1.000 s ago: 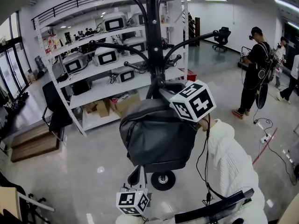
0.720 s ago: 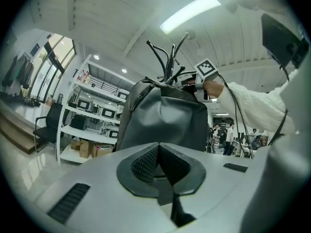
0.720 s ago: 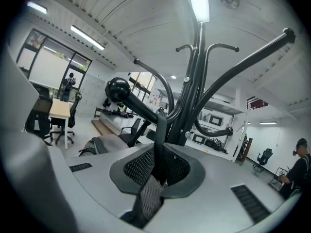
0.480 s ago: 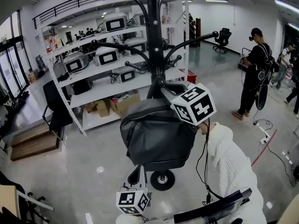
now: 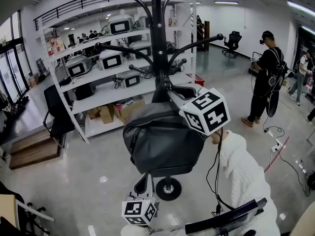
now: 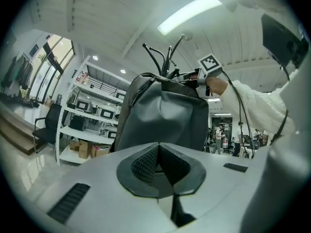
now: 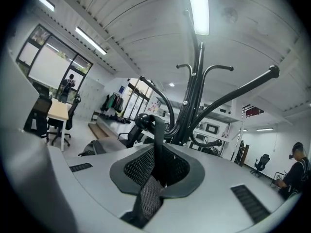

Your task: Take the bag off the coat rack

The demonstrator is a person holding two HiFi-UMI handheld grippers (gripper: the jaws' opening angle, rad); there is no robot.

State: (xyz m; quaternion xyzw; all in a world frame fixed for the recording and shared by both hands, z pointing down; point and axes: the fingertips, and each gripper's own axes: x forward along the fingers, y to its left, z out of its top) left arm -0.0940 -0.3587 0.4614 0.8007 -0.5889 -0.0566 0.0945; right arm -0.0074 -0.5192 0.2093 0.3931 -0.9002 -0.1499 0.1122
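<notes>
A dark grey bag (image 5: pixel 160 141) hangs against the black coat rack (image 5: pixel 157 43). Its strap (image 7: pixel 156 130) loops over a ball-tipped hook (image 7: pixel 144 121). My right gripper (image 7: pixel 156 166) is shut on that strap just below the hook, and its marker cube (image 5: pixel 205 111) sits at the bag's upper right. My left gripper (image 6: pixel 158 154) is below the bag with its jaws together and nothing between them. Its cube (image 5: pixel 139 211) shows under the bag's bottom edge. The bag (image 6: pixel 163 118) fills the left gripper view ahead of the jaws.
The rack's round base (image 5: pixel 167 188) stands on a glossy floor. White shelving (image 5: pixel 113 90) with monitors and boxes is behind the rack. A black chair (image 5: pixel 56 112) is at the left, and people (image 5: pixel 266 77) stand at the far right. A cable (image 5: pixel 216 171) trails from my right sleeve.
The bag sits slightly higher and further left in the head view. My right gripper stays at the strap. The people at the far right have shifted.
</notes>
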